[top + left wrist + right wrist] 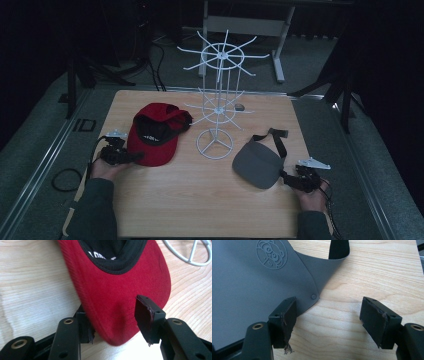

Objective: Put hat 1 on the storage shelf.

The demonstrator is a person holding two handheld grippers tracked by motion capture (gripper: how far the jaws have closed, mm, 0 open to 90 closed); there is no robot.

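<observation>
Risk as I see it: my left gripper [117,325] straddles the brim of the red cap [156,136] flat on the table [200,210], jaws apart, ungripped, right gripper [328,322] open beside the grey cap [257,164], so a shallow bite could slip off.

The room is dim, its far walls lost in darkness. A light wooden desk [200,210] sits in the middle on grey carpeted floor [35,145]. At twelve o'clock beyond it stands a pale metal frame [247,24] on legs. Dark cables [157,67] trail across the floor at eleven o'clock, and a black loop of cable [64,179] lies at eight o'clock. Black stand legs [345,107] rise at two o'clock.
</observation>
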